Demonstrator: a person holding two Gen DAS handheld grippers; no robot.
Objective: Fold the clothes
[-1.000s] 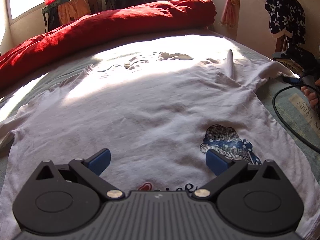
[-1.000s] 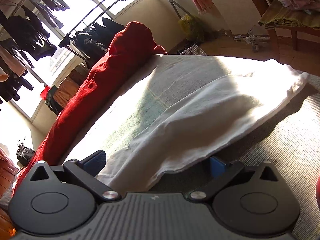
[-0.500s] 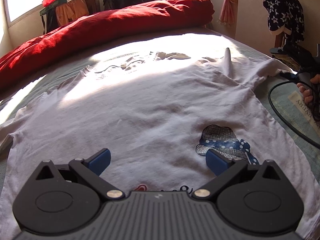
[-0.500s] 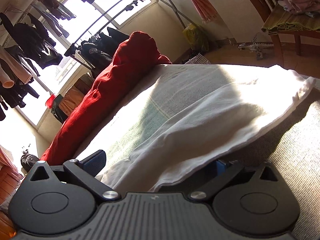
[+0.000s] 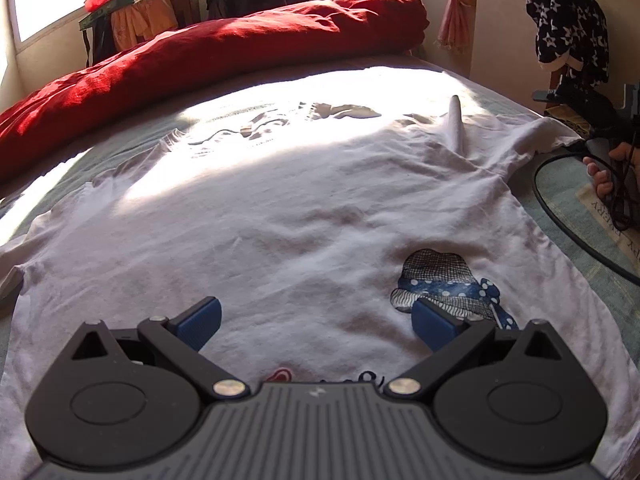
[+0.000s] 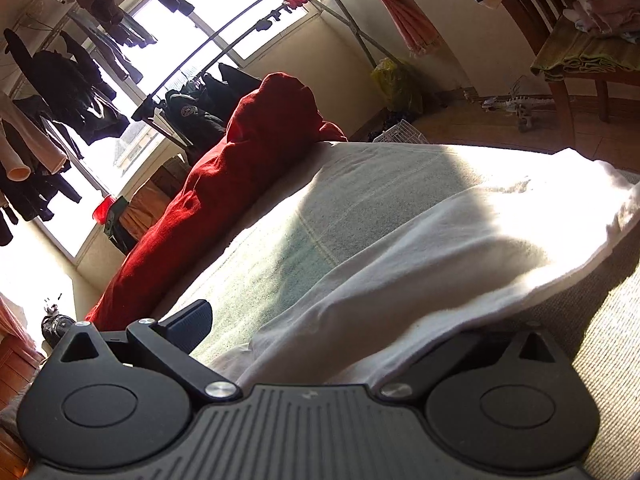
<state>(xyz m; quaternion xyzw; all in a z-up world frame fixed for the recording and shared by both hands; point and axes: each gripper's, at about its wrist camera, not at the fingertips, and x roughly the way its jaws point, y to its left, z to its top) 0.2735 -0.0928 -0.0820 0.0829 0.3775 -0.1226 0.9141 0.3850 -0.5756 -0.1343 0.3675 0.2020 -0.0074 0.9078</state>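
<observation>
White shirt [image 5: 304,216] lies spread flat on the bed [image 5: 600,300], the left gripper [image 5: 316,322] hovering above it with jaws spread, while at the right wrist the right gripper [image 6: 320,344], jaws spread, straddles its sleeve edge toward 3 o'clock.

My left camera looks low across the bed [image 5: 568,216] toward the red duvet [image 5: 224,56]; my right, tilted at the bed's edge, shares that duvet.

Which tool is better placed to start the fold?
Probably right: the right tool is open at the white T-shirt sleeve edge, cloth between its jaws. The left tool hangs open over the shirt's middle, gripping nothing.
</observation>
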